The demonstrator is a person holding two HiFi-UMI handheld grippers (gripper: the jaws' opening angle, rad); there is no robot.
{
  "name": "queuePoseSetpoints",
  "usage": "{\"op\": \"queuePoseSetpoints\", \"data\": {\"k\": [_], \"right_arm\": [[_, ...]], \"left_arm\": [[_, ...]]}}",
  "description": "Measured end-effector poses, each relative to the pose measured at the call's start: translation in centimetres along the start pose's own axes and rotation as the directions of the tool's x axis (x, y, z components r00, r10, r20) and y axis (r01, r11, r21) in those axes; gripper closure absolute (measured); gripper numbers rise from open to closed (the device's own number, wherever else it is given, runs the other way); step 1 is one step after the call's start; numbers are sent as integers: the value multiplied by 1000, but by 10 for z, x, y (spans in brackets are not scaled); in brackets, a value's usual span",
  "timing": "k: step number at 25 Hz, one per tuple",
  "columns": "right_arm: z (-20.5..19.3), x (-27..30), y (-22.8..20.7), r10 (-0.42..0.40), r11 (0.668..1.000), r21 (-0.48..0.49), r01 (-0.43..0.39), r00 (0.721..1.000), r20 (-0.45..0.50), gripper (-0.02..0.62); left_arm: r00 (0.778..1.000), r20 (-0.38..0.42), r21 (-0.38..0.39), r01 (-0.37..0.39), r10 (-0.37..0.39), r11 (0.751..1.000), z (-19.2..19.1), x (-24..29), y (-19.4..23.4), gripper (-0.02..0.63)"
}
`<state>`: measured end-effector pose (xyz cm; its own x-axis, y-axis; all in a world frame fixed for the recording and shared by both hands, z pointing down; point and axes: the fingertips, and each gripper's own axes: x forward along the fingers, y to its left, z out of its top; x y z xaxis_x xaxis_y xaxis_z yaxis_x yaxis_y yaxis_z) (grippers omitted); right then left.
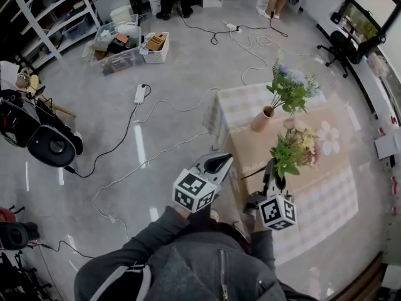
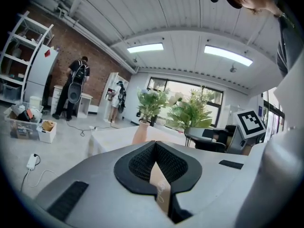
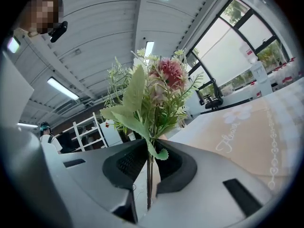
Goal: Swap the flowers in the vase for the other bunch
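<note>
A tan vase (image 1: 263, 119) stands on the table (image 1: 326, 199) and holds a bunch of blue and white flowers (image 1: 291, 86). Just in front of it, a second bunch (image 1: 294, 150) with pink and cream blooms hangs over the tan mat (image 1: 250, 155), my right gripper (image 1: 270, 173) shut on its stems. The right gripper view shows those stems (image 3: 149, 175) clamped between the pads below the pink bloom (image 3: 167, 72). My left gripper (image 1: 216, 163) hovers at the table's near left corner, shut and empty. Its own view looks toward the vase (image 2: 141, 132) and both bunches.
Cables and a power strip (image 1: 140, 93) lie on the floor left of the table. Bins of clutter (image 1: 119, 42) and a white shelf (image 1: 50, 11) stand at the back left, an office chair (image 1: 341, 46) at the back right. People stand at the far wall (image 2: 76, 87).
</note>
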<state>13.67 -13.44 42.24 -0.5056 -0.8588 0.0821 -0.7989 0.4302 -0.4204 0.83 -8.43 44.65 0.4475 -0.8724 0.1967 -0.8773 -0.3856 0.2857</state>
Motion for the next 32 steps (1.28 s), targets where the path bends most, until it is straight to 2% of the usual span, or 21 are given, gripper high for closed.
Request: {"op": "queuePoseSetpoints", "data": {"k": [10, 15, 21, 22, 25, 32], "right_arm": [[28, 39, -33, -151, 988, 33, 148, 983, 107, 551], [44, 49, -57, -231, 973, 56, 225, 961, 154, 551], [50, 54, -70, -311, 951, 69, 303, 926, 215, 551], [51, 55, -72, -321, 947, 72, 313, 921, 221, 551], [54, 54, -77, -357, 934, 82, 348, 904, 235, 551], [55, 52, -89, -445, 896, 119, 428, 864, 236, 551]], "left_arm": [[995, -7, 33, 96, -96, 995, 31, 58, 39, 597], [990, -12, 43, 142, -141, 989, 46, 86, 52, 597], [971, -54, 43, 234, -232, 971, 49, 121, 72, 594], [967, -65, 43, 250, -247, 967, 50, 127, 73, 584], [948, -103, 31, 306, -302, 951, 51, 145, 74, 475], [898, -166, -24, 410, -408, 912, 52, 177, 72, 397]]}}
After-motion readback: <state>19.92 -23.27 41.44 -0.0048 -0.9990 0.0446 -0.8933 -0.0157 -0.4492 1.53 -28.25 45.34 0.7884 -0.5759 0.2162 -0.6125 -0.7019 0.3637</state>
